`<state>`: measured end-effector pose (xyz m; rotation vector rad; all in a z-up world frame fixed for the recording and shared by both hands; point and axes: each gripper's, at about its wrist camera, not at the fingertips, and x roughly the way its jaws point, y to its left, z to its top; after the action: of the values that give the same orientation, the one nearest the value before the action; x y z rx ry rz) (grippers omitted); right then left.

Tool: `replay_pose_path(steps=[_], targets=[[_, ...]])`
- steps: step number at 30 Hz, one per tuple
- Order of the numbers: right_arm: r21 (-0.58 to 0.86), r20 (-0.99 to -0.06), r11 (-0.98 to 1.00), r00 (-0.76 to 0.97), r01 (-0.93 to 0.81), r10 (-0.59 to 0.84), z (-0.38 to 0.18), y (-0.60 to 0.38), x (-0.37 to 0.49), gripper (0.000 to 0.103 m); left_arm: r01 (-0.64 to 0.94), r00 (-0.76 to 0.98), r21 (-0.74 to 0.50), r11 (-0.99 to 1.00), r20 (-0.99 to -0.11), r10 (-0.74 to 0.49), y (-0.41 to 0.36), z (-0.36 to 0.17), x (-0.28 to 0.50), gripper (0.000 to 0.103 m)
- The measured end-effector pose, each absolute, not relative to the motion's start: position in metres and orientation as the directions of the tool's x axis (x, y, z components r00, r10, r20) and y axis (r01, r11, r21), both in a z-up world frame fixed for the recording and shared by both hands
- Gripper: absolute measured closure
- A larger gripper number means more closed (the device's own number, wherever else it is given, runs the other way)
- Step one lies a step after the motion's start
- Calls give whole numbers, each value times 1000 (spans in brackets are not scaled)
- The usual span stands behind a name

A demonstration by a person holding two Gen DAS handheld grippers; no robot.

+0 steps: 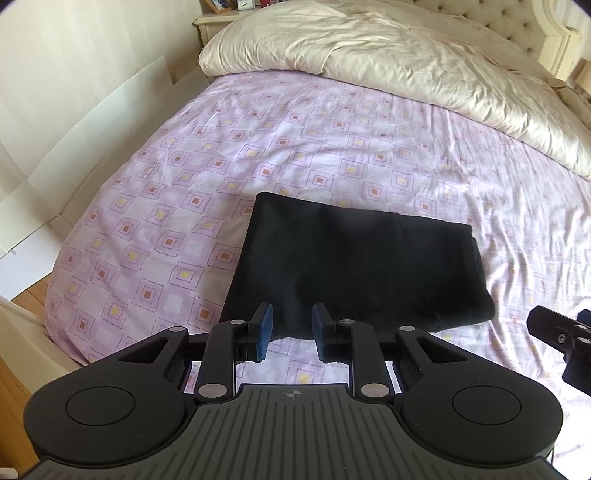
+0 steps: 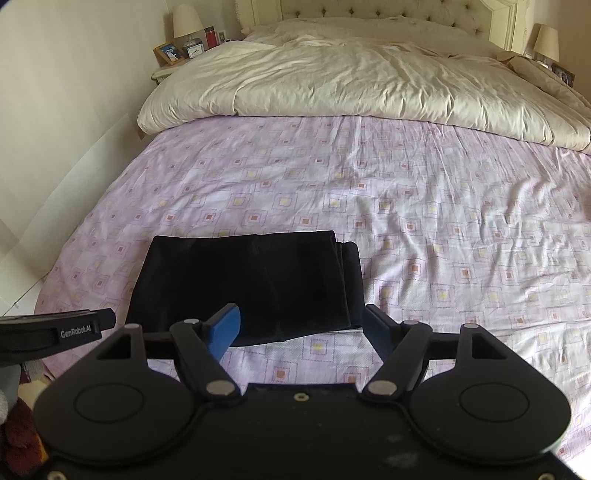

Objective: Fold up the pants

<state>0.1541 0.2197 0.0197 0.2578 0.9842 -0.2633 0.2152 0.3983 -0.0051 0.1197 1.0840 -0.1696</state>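
Note:
Black pants (image 1: 354, 266) lie folded into a compact rectangle on the purple patterned bed sheet (image 1: 184, 177), near the bed's front edge; they also show in the right wrist view (image 2: 247, 284). My left gripper (image 1: 291, 328) is open and empty, its blue pads hovering at the near edge of the pants. My right gripper (image 2: 301, 328) is open wide and empty, just in front of the pants' near right corner. The right gripper's body shows at the right edge of the left wrist view (image 1: 561, 339); the left gripper's body shows at the left edge of the right wrist view (image 2: 55, 332).
A cream duvet (image 2: 351, 81) is bunched across the far half of the bed, before a tufted headboard (image 2: 369, 9). A nightstand (image 2: 173, 59) with a lamp, clock and photo stands far left. A wall runs along the bed's left side; wooden floor (image 1: 22, 306) shows below it.

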Motion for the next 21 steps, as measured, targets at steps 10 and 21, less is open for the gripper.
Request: replay_pose_path(steps=[10, 21], targets=[[104, -852, 928, 514, 357, -101, 15, 217, 158, 25, 211, 444, 21, 977, -893, -76, 396, -8, 220, 80], [110, -859, 925, 504, 363, -95, 12, 217, 164, 24, 219, 439, 23, 975, -895, -78, 392, -9, 222, 80]])
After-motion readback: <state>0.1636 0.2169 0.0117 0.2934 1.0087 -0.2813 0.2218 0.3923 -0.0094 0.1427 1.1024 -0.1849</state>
